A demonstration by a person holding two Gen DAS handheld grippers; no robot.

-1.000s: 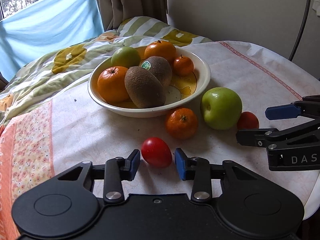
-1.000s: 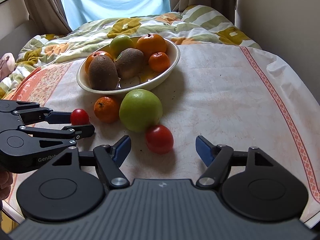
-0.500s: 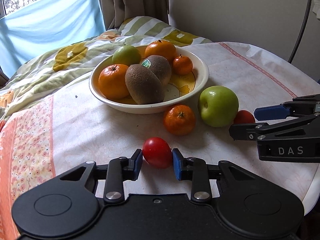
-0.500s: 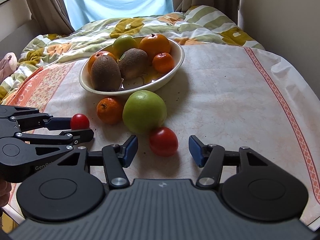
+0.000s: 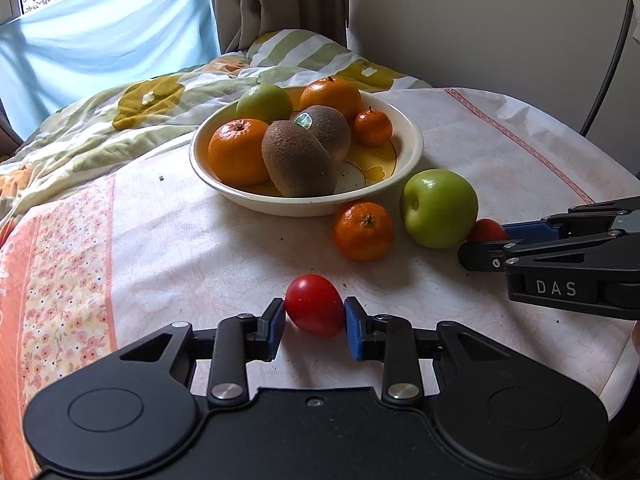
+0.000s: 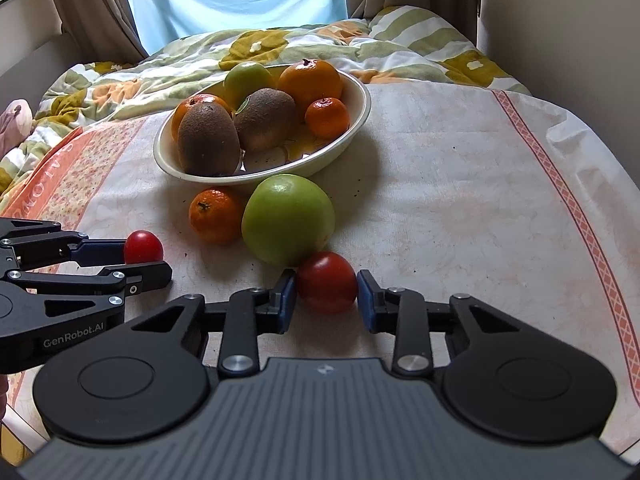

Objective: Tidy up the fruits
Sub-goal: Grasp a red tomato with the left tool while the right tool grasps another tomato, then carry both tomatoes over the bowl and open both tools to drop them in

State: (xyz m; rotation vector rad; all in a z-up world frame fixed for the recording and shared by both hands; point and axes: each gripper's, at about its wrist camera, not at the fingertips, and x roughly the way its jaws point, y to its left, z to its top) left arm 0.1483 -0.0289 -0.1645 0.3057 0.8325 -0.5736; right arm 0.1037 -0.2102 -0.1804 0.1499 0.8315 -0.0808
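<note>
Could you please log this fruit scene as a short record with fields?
left gripper: shut on small red tomato
right gripper: shut on second red tomato
cream ceramic bowl: two oranges, two brown kiwis, green fruit, small mandarin
loose on white tablecloth: large green apple, small orange mandarin

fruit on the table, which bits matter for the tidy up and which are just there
For the job: two red tomatoes, small orange, green apple, bowl, left gripper, right gripper.
Just there: tablecloth, quilt, curtains.
</note>
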